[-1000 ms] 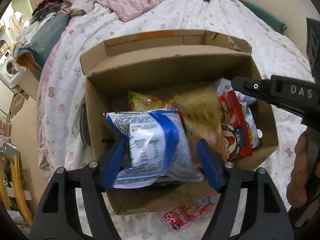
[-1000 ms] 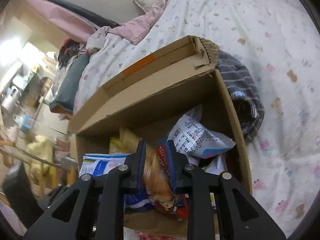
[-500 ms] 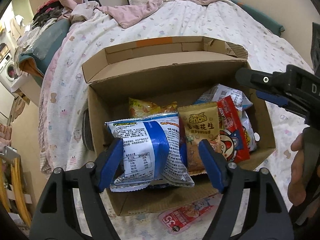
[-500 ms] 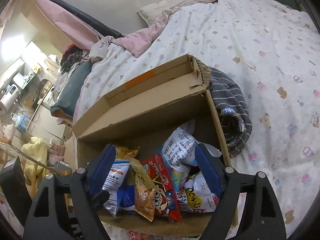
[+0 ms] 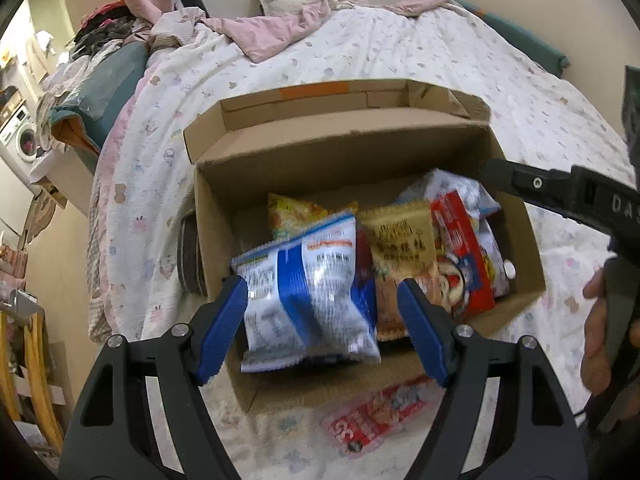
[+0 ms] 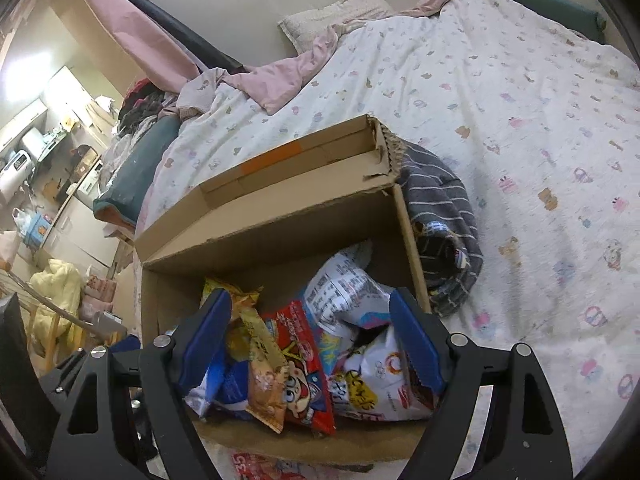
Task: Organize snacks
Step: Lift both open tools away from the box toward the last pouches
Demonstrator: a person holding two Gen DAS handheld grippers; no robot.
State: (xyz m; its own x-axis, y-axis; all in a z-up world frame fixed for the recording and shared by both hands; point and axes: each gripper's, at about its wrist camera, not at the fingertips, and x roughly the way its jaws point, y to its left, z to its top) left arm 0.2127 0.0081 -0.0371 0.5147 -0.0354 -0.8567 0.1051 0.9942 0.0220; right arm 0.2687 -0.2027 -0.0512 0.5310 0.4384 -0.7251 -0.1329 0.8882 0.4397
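An open cardboard box (image 5: 340, 148) on the bed holds several snack packs. A blue and white bag (image 5: 308, 292) lies at its front left, between the wide fingers of my left gripper (image 5: 324, 328), which is open and not clamping it. Beside it are a tan pack (image 5: 400, 240), a red pack (image 5: 464, 248) and a yellow pack (image 5: 296, 212). My right gripper (image 6: 308, 344) is open above the box (image 6: 280, 216), over the tan pack (image 6: 264, 380), the red pack (image 6: 304, 360) and white bags (image 6: 344, 292).
A red snack pack (image 5: 372, 412) lies on the sheet in front of the box. A grey striped cloth (image 6: 440, 216) lies against the box's right side. Pink blanket (image 5: 276, 28) and pillow lie at the bed head. The bed's left edge drops to the floor.
My right gripper opened, let the tan pack drop into the box and pulled back. My left gripper opened off the blue and white bag and backed away.
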